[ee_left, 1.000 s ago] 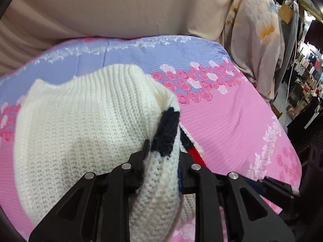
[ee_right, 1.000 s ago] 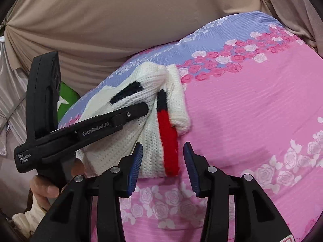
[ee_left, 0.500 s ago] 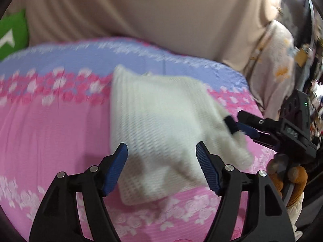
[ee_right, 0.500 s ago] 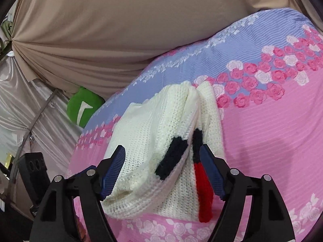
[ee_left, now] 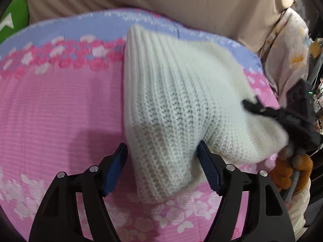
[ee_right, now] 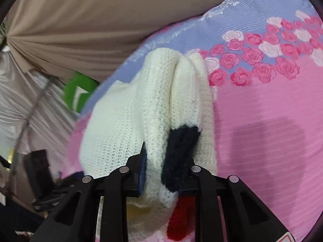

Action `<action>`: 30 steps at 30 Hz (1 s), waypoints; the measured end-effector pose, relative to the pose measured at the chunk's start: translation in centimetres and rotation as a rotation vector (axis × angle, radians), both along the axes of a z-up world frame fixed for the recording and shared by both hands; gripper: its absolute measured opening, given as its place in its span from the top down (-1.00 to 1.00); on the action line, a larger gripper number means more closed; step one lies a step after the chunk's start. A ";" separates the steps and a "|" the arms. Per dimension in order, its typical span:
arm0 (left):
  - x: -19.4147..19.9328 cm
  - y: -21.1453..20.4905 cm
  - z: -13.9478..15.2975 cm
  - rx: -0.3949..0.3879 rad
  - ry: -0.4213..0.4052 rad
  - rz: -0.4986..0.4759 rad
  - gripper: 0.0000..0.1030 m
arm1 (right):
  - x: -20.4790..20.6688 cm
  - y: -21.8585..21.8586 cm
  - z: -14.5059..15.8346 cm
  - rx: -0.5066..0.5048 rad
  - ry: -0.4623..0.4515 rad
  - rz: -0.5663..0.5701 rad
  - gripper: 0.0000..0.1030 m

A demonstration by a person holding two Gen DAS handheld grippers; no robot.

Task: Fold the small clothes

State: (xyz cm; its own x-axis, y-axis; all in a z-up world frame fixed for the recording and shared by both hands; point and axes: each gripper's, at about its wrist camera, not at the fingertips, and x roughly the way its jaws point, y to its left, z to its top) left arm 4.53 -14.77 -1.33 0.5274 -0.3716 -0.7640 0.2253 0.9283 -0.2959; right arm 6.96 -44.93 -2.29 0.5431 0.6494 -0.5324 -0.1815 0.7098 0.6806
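Right tongs (ee_right: 161,173) clamping sweater (ee_right: 161,104), left tongs (ee_left: 162,169) straddling it

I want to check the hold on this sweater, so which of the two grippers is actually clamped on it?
The right gripper: it pinches the white sweater's navy-striped edge. The left gripper only straddles a corner, pads apart.

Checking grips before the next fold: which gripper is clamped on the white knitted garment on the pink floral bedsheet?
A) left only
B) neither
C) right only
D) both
C: the right gripper pinches the white knitted garment at its dark blue stripe, while the left gripper has the knit between open jaws that do not press it.
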 end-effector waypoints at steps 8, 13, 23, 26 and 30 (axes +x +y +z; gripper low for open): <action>-0.6 0.1 -0.2 0.012 -0.021 0.001 -0.35 | -4.3 0.5 6.7 -0.136 -0.200 -0.037 -0.13; -1.1 0.0 0.0 0.042 -0.005 -0.029 -0.28 | -0.3 4.5 2.0 -0.264 -0.069 0.091 0.36; -2.2 -0.1 -0.3 0.099 -0.015 -0.086 -0.14 | 1.2 0.6 -0.3 -0.140 -0.072 0.003 0.72; -2.3 0.0 -0.2 0.092 -0.015 -0.083 -0.14 | -0.2 -0.4 1.9 -0.096 -0.093 -0.035 0.68; -2.6 0.3 0.1 0.069 -0.007 -0.071 -0.14 | -4.6 -0.7 4.4 -0.101 -0.154 -0.043 0.49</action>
State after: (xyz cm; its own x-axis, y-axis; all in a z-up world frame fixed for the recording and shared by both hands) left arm 1.90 -14.47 -1.28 0.5066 -0.3548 -0.7858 0.2932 0.9280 -0.2300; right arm 2.40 -45.62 2.13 0.6493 0.5711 -0.5023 -0.2459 0.7826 0.5719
